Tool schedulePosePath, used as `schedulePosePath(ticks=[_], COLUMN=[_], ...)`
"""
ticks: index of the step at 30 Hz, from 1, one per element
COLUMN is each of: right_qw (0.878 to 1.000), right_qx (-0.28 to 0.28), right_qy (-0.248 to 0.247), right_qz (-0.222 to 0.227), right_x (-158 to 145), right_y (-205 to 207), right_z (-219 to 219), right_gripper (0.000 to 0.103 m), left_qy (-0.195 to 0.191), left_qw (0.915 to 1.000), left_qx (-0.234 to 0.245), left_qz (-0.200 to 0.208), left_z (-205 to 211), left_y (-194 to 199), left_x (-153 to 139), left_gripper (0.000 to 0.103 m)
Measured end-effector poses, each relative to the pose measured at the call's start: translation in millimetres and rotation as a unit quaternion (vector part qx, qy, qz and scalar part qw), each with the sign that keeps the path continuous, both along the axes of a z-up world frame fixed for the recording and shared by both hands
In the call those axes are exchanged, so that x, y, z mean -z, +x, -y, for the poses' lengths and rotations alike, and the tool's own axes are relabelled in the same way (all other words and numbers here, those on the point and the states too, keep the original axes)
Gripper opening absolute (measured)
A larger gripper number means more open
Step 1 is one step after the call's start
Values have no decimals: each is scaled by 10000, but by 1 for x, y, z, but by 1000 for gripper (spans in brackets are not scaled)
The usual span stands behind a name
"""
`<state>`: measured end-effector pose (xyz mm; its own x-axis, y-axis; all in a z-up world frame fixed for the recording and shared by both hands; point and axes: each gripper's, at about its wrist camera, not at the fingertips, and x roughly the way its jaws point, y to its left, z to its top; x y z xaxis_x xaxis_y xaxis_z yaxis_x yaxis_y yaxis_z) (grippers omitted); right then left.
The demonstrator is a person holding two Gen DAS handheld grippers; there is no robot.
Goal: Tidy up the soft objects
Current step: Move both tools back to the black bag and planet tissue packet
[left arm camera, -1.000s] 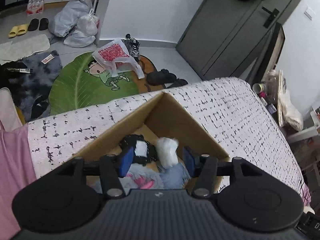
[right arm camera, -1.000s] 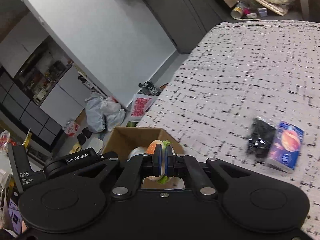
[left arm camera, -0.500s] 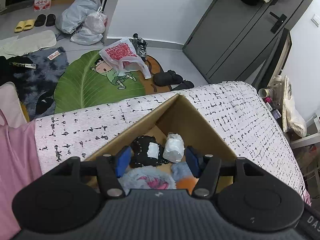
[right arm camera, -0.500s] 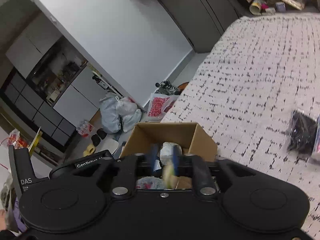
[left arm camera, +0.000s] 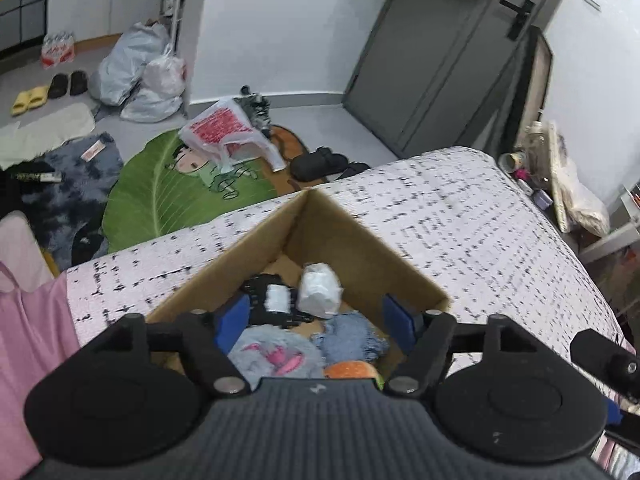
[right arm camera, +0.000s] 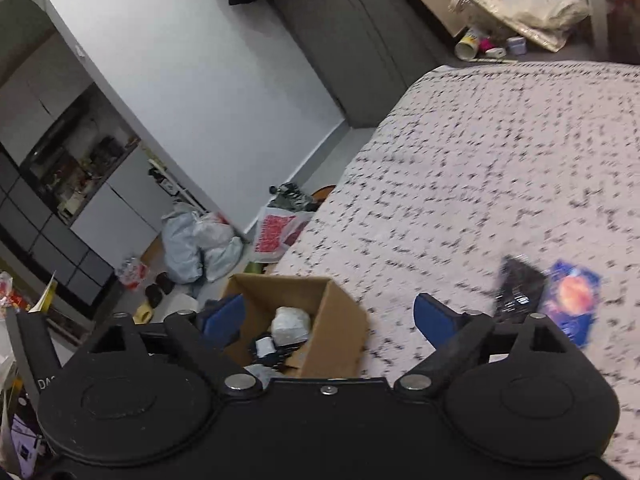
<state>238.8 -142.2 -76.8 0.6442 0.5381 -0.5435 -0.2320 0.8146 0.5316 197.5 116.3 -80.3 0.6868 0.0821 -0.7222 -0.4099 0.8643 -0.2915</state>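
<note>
An open cardboard box (left arm camera: pixel 360 240) sits on the speckled bedspread (left arm camera: pixel 480 220). Inside lie a white packet (left arm camera: pixel 320 290), a black item with a white label (left arm camera: pixel 268 300), a blue cloth (left arm camera: pixel 352 336), a grey plush with pink marks (left arm camera: pixel 272 354) and an orange burger toy (left arm camera: pixel 350 370). My left gripper (left arm camera: pixel 316 318) is open and empty, just above the box. My right gripper (right arm camera: pixel 328 316) is open and empty over the box (right arm camera: pixel 332 320). A black packet (right arm camera: pixel 518 286) and a blue packet (right arm camera: pixel 574 300) lie on the bed to the right.
The bed edge drops to a floor with a green leaf rug (left arm camera: pixel 168 196), plastic bags (left arm camera: pixel 140 72), slippers (left arm camera: pixel 324 162) and a grey wardrobe (left arm camera: pixel 440 60). A pink cloth (left arm camera: pixel 32 340) lies at the bed's left. Clutter stands by the far bed corner (right arm camera: pixel 480 44).
My right gripper, shut on the orange burger toy a second ago, has opened; the toy now lies in the box. The right gripper has swung slightly right. My left gripper stayed open over the box.
</note>
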Motion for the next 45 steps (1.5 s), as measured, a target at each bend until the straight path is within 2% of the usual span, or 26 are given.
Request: schedulePosePath(ticks=[6,9,16,25,36,45], right_qw=[9997,9994,9988,9995,9991,9956], right_qx=[42,41,137,44,335,728], right_qy=[-230,-355,-466,-295,-166,-13], right_qz=[-7,-6,-97,-95,-208,-590], right_x=[-9,-13,-18,-24,-14,10], right_y=[-2,-4,-2,-6,1,12], right_z=[26,36,59,88,124,154], right_gripper=[97,99,101,103,103,103], left_qy=[241,311,419,533,610,496], left_qw=[9993,9988,9974,9952,9923,9898], left_qx=[289,358,578,814,1073,1326], left_qz=[67,100,107,113,36,-125], left_z=[32,44,72,105,147,170], left_y=[1,2,4,9,19,35], left_x=[-13,-19,-29,-36,-29,-14], left_gripper=[87,90,90,90,90,90])
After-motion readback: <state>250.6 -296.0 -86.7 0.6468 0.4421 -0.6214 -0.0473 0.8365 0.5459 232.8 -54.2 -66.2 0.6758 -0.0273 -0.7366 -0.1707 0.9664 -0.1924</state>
